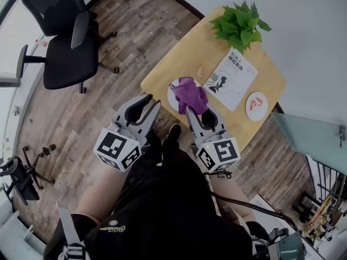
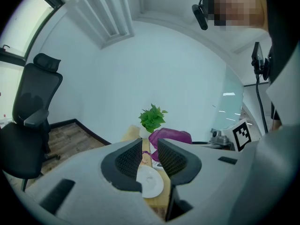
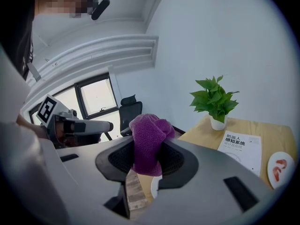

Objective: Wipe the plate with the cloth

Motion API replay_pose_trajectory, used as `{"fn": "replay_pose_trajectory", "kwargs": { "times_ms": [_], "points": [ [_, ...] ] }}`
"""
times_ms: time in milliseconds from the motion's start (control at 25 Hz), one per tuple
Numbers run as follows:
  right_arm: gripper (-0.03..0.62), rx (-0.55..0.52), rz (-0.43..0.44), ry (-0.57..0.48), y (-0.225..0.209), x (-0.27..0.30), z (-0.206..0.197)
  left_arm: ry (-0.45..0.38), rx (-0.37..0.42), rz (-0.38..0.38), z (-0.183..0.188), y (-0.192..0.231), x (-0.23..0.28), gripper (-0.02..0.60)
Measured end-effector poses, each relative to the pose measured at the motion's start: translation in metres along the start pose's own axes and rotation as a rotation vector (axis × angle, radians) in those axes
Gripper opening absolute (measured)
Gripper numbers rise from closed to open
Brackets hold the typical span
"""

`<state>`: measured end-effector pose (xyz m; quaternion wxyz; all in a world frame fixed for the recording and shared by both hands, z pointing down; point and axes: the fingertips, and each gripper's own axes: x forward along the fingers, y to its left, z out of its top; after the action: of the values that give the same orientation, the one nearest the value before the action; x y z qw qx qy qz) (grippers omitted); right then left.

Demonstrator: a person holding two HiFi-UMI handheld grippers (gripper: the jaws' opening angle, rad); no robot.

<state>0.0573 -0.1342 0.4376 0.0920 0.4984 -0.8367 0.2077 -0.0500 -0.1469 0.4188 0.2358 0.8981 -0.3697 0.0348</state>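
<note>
A white plate (image 1: 174, 93) lies near the front left corner of the wooden table (image 1: 181, 50). My right gripper (image 1: 191, 111) is shut on a purple cloth (image 1: 191, 93), which it holds bunched over the plate's right part. In the right gripper view the cloth (image 3: 149, 130) stands up between the jaws of the right gripper (image 3: 150, 159), with a sliver of plate (image 3: 154, 185) below. My left gripper (image 1: 146, 106) hovers off the table's edge, left of the plate, jaws a little apart and empty. Through the left gripper (image 2: 150, 148) I see the plate (image 2: 151, 183) and the cloth (image 2: 171, 137).
On the table stand a potted plant (image 1: 239, 23), a printed booklet (image 1: 234, 76) and a small dish with red pieces (image 1: 256, 105). A black office chair (image 1: 64, 42) is on the wooden floor at left, a tripod (image 1: 33, 164) lower left. The person's legs fill the bottom.
</note>
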Motion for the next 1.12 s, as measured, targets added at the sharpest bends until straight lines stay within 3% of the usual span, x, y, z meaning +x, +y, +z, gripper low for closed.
{"fn": "replay_pose_trajectory", "kwargs": {
  "times_ms": [240, 480, 1120],
  "points": [
    [0.123, -0.072, -0.009, 0.135, -0.018, 0.047, -0.041, 0.006, -0.011, 0.009, -0.005, 0.006, -0.002, 0.104],
    [0.123, -0.077, -0.020, 0.260, -0.029, 0.086, -0.085, 0.015, -0.018, 0.020, -0.010, 0.012, -0.004, 0.104],
    [0.123, -0.113, 0.006, 0.365, -0.020, 0.087, -0.124, 0.024, -0.007, 0.024, -0.011, 0.014, -0.014, 0.104]
  ]
}}
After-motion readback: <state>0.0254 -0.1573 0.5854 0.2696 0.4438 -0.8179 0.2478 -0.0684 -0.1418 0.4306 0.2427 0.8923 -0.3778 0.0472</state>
